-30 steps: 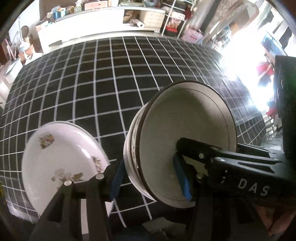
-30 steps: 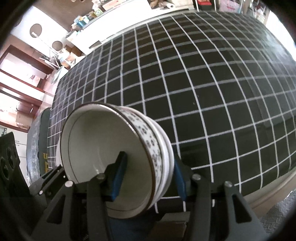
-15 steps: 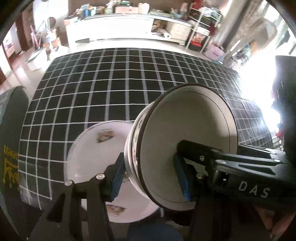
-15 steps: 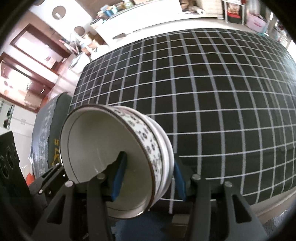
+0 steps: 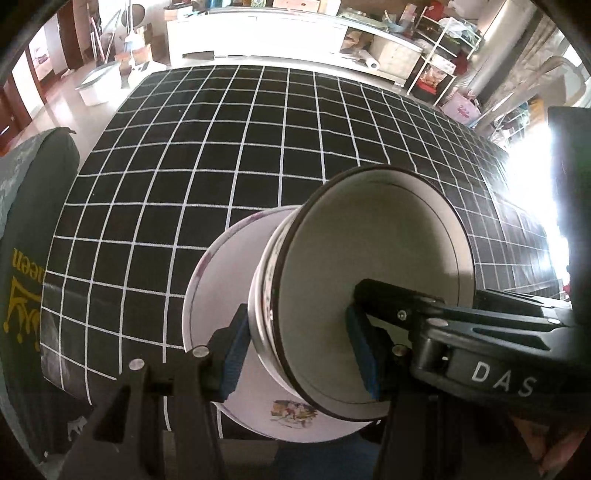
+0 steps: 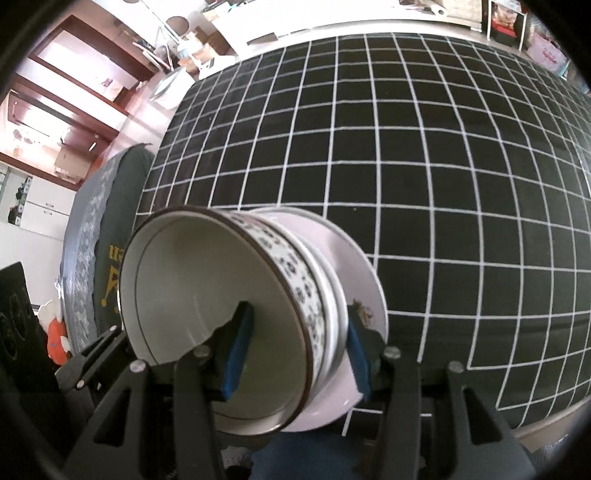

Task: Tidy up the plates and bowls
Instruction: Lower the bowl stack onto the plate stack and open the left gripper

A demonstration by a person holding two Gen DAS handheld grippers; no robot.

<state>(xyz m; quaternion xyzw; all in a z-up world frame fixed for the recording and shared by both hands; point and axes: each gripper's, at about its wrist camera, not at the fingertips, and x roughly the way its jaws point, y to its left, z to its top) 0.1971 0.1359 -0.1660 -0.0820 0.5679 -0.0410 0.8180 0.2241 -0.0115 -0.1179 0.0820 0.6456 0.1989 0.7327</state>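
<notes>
A stack of bowls point(image 5: 376, 266), white inside with a brown rim and a patterned outer band, hangs between both grippers. My left gripper point(image 5: 299, 350) is shut on the stack's left wall, one blue pad outside and one inside. My right gripper point(image 6: 297, 350) is shut on the stack of bowls point(image 6: 192, 280) at its opposite wall in the same way. Just beneath the stack lies a white floral plate point(image 5: 218, 288), near the table's front edge, also seen in the right wrist view as the plate point(image 6: 354, 266). Whether the stack touches the plate cannot be told.
The table point(image 5: 221, 147) wears a black cloth with a white grid point(image 6: 443, 147). A dark green padded seat with yellow lettering point(image 5: 26, 240) stands off its left end. A white counter point(image 5: 258, 33) and wire shelves point(image 5: 443, 55) line the back.
Both grippers carried the bowl stack leftward along the table's front. The floral plate, earlier off to the left, now lies directly under the stack.
</notes>
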